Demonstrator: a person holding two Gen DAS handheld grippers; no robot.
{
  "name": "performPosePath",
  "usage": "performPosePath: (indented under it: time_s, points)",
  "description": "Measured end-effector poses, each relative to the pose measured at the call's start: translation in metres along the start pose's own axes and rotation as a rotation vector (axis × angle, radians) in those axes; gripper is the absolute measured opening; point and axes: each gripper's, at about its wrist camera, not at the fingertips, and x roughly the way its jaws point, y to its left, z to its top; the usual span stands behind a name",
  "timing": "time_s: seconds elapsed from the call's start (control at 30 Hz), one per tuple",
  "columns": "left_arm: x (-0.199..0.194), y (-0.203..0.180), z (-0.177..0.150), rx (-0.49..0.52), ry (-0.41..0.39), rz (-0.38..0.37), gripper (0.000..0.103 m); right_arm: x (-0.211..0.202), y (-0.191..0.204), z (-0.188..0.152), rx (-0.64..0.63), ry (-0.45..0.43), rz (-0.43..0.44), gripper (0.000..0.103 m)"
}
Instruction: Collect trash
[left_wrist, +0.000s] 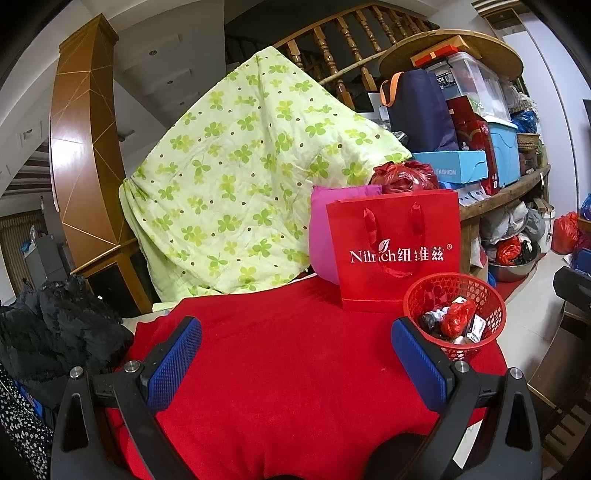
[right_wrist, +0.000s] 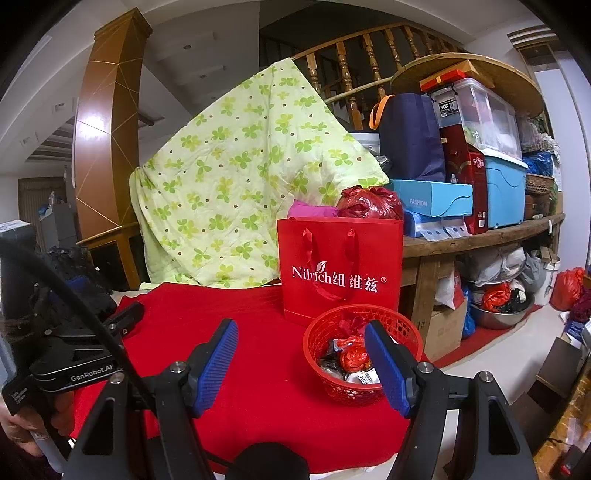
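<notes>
Both grippers hover above the red cloth (left_wrist: 288, 369) that covers the desk, and neither holds anything. The left gripper (left_wrist: 295, 365) has its fingers spread wide, with only bare cloth between the blue pads. The right gripper (right_wrist: 301, 365) has its fingers fairly wide as well, and nothing sits between them; its right finger overlaps the basket in the right wrist view, but I cannot tell whether it touches it.

The trash lies in the small red mesh basket (right_wrist: 321, 373), which stands on the cloth just in front of the upright red paper bag (right_wrist: 341, 269), toward the right edge of the desk. Inside are crumpled wrappers, among them a red foil wrapper (right_wrist: 352, 356) and a white piece with a barcode. No loose scrap is visible on the cloth, so the collecting looks largely complete.

Judgement on the step in hand: any further handling should take the basket by its rim, with the fingers astride the wall and closed gently, since the mesh looks thin and flexible, and it should be kept level so nothing spills.

Orientation: the basket stands upright, mouth up. It is round, so it has no long axis across the desk; its only axis runs vertically.
</notes>
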Motion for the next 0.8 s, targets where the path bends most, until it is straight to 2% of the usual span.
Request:
performPosePath:
  time_s: [0.8]
  points:
    - [0.0056,0.0011,-0.0087,-0.004,0.021,-0.018,0.102,-0.0007,0.0058,0.0003,-0.031,0.006,0.004,0.075]
